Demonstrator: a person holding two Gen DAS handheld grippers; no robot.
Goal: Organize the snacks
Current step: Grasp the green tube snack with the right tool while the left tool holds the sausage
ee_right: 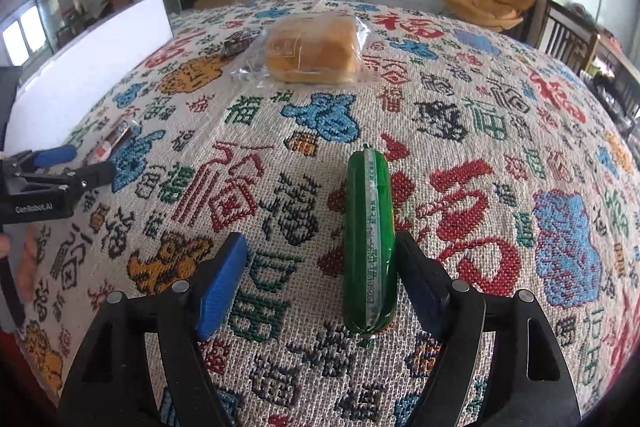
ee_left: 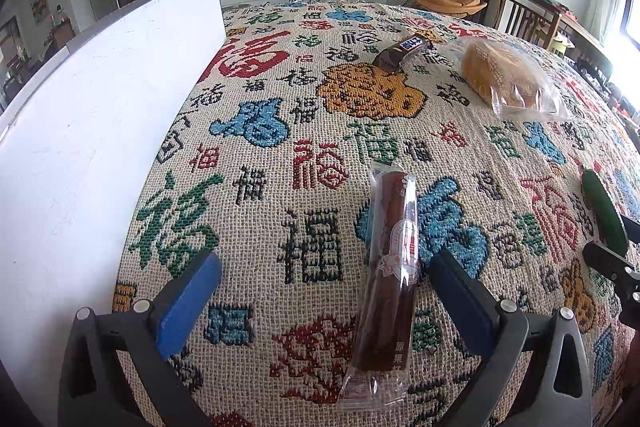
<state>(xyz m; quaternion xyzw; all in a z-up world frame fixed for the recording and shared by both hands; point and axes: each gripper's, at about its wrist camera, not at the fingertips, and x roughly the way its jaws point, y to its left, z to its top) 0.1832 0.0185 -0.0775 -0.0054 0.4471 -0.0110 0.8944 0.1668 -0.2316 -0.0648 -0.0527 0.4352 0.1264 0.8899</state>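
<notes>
A brown snack stick [ee_left: 390,267] in a clear wrapper lies on the patterned tablecloth [ee_left: 280,131] between the fingers of my left gripper [ee_left: 326,259]. That gripper is open and the stick lies nearer its right finger. In the right wrist view a green sausage [ee_right: 370,239] lies lengthwise between the fingers of my right gripper [ee_right: 320,239], close against the right finger, with a wide gap to the left pad. This gripper is open too. The left gripper [ee_right: 84,163] and the brown stick [ee_right: 116,139] show at the left of that view.
A bagged bread loaf [ee_left: 508,79] [ee_right: 312,51] and a dark chocolate bar [ee_left: 404,53] [ee_right: 240,43] lie farther back on the cloth. A tall white board [ee_left: 100,107] [ee_right: 92,67] stands along the table's left side. The green sausage [ee_left: 604,211] shows at the right edge.
</notes>
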